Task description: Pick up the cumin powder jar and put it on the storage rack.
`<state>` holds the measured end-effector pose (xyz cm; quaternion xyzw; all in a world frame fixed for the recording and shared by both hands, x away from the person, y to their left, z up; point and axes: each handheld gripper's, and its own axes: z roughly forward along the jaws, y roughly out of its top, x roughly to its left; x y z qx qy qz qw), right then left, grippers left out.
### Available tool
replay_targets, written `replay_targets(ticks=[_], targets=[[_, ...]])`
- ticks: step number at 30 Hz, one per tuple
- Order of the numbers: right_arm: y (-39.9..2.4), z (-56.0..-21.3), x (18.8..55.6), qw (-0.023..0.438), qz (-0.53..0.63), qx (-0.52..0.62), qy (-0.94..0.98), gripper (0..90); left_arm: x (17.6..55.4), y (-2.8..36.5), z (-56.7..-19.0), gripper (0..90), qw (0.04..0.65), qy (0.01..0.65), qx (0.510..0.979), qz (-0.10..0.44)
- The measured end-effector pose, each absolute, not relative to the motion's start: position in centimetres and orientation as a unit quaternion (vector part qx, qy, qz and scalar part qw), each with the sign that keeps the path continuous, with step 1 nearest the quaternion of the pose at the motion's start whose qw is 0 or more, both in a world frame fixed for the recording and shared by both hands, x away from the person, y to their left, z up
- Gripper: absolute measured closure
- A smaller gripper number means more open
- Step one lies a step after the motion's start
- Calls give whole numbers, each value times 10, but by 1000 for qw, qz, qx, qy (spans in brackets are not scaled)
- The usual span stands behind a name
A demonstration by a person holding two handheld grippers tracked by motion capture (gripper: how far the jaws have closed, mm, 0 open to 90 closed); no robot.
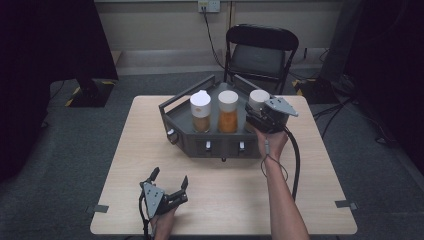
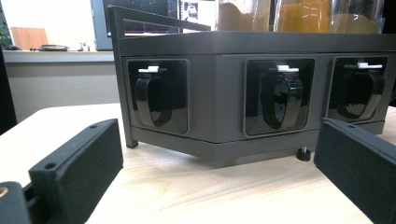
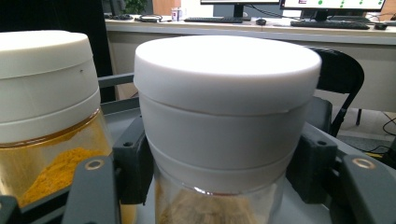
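A: How far was the work at that moment?

B: I judged it as only started. The right gripper [image 1: 258, 116] was clamped around the white cap of the right jar [image 3: 224, 121], which stood upright in the rack [image 1: 186, 131], at the rack's right end. The jar looked not lifted yet, so taking it out was left to do.

A: And the other tool?

B: The left gripper [image 1: 170, 181] rested on the table [image 1: 225, 200] in front of the rack, well apart from it, jaws wide and holding nothing.

A: How many things did you count?

B: Three jars with white caps in the rack: the left jar [image 1: 200, 111], the middle jar [image 1: 228, 111] and the gripped one. Behind the rack stood one chair [image 1: 259, 52].
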<state>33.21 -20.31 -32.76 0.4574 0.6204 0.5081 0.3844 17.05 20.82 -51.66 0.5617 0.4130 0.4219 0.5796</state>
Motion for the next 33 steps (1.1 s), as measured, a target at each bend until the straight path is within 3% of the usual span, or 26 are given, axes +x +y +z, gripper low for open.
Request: replay_targets(ticks=[12, 25, 33], targets=[[-205, -330, 330, 384, 518, 456, 613, 247, 170, 208, -517, 9, 580, 413, 562, 422], [-202, -334, 325, 403, 519, 454, 601, 36, 170, 208, -517, 9, 580, 413, 562, 422], [-205, -337, 320, 410, 529, 446, 595, 4, 170, 208, -517, 9, 579, 413, 562, 422]])
